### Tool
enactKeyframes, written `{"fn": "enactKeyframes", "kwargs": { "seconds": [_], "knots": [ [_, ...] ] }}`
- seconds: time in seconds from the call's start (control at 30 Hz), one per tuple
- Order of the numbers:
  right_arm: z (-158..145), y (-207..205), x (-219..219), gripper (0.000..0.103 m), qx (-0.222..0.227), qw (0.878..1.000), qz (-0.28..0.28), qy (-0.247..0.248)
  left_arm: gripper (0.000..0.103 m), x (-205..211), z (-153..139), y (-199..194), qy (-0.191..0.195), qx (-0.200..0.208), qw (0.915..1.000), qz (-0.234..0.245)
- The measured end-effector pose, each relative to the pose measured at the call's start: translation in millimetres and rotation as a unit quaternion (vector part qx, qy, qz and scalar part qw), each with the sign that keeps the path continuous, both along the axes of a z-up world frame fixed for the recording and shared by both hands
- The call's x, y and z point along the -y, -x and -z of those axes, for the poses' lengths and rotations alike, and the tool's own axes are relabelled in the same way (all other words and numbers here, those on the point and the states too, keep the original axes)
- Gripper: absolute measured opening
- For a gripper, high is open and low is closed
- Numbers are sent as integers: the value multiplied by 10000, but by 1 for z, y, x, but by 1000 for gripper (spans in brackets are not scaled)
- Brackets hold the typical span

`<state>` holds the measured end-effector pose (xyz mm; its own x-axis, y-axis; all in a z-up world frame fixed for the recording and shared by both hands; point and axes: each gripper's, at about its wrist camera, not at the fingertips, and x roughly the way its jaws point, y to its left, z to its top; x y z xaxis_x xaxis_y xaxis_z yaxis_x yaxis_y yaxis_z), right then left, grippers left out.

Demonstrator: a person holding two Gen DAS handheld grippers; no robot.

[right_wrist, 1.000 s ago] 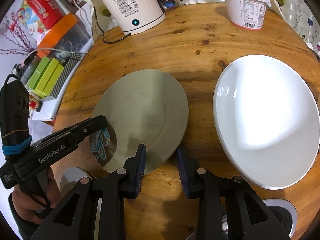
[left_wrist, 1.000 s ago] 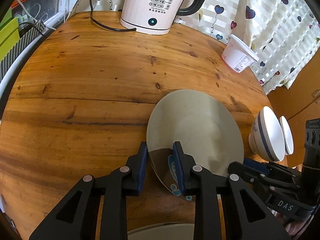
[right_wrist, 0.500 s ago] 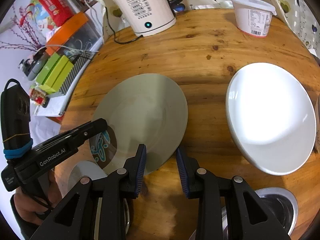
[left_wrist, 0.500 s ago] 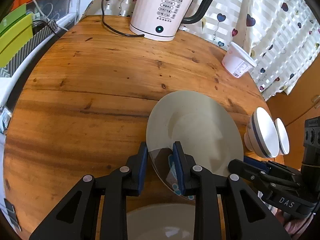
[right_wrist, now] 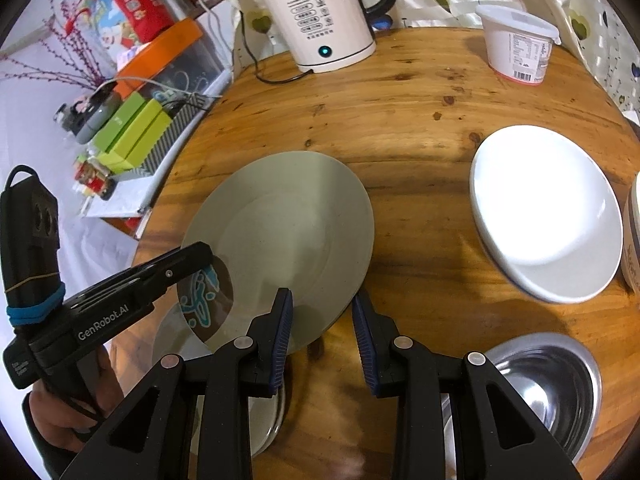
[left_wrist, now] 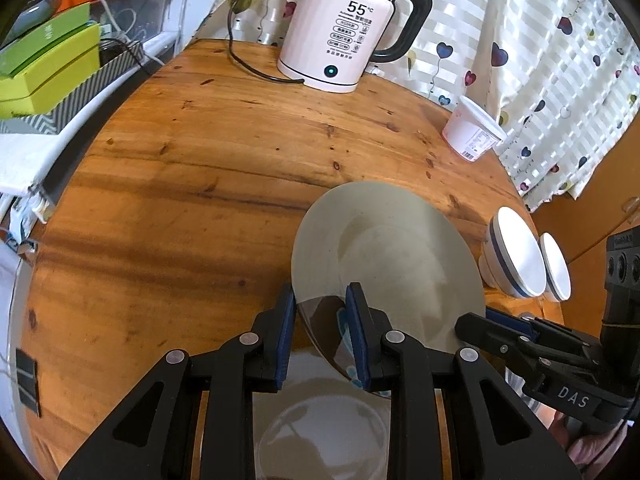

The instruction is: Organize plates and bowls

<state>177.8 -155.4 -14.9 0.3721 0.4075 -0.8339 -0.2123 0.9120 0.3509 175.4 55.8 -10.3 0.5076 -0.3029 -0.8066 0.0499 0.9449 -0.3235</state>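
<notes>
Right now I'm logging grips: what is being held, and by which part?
The grey-green plate, by its near rim: left tongs and right tongs each clamp it.

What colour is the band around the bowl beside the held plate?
Dark blue on the white bowl, best in the left wrist view.

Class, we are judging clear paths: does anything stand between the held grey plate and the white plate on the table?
Nothing visible does. Only bare table lies between the grey plate and the white plate, whose face is empty.
</notes>
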Motion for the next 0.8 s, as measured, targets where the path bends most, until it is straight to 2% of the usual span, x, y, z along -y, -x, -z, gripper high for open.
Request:
{"fn": "enactKeyframes", "kwargs": {
  "seconds": [0.8],
  "knots": [
    [-4,43,-21,30,74,9986,-514,36,27,-20,1,65,89,96,9987,-502]
  ]
}}
